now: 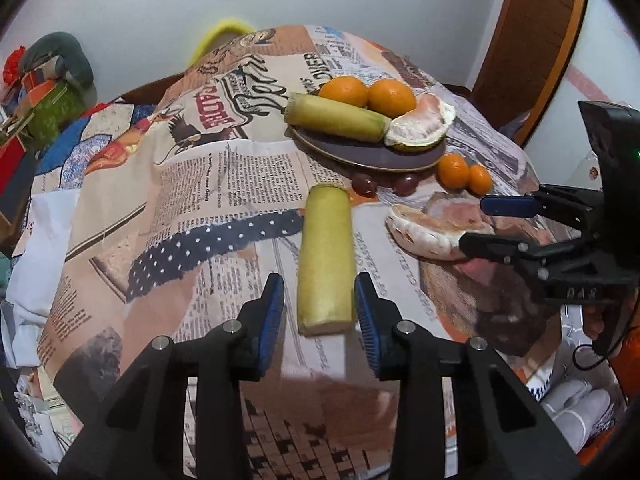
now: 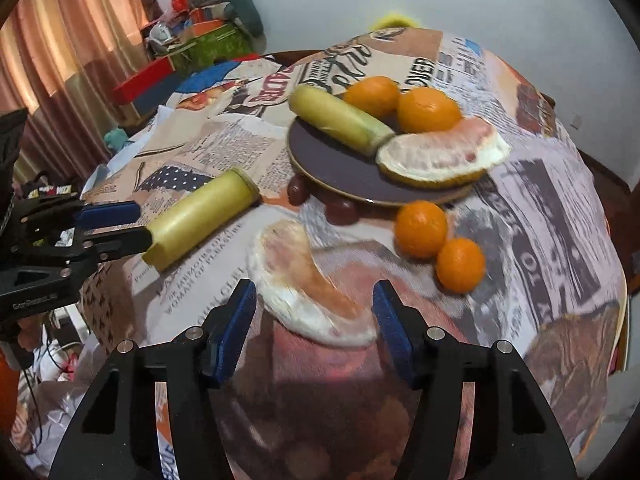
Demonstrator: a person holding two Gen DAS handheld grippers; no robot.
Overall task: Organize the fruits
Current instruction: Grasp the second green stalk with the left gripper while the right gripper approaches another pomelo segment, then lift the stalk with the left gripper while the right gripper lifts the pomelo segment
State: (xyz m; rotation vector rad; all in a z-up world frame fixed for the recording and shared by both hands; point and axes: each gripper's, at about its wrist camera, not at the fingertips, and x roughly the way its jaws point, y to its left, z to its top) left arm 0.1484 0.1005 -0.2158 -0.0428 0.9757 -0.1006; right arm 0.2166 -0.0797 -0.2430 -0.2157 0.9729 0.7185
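I have the left gripper (image 1: 319, 304) over a pale green cane piece (image 1: 326, 260) lying on the table (image 1: 224, 184) near its middle. The cane's long axis runs straight away from me toward the plate (image 1: 376, 156), its cut end nearest the jaws, which flank that end slightly apart; I cannot tell whether the pads touch it. My right gripper (image 2: 315, 316) straddles a peeled pomelo wedge (image 2: 308, 284) that lies diagonally, curving toward the plate; its jaws stand apart, clear of it. Two small oranges (image 2: 420, 228) sit just beside the plate's near rim.
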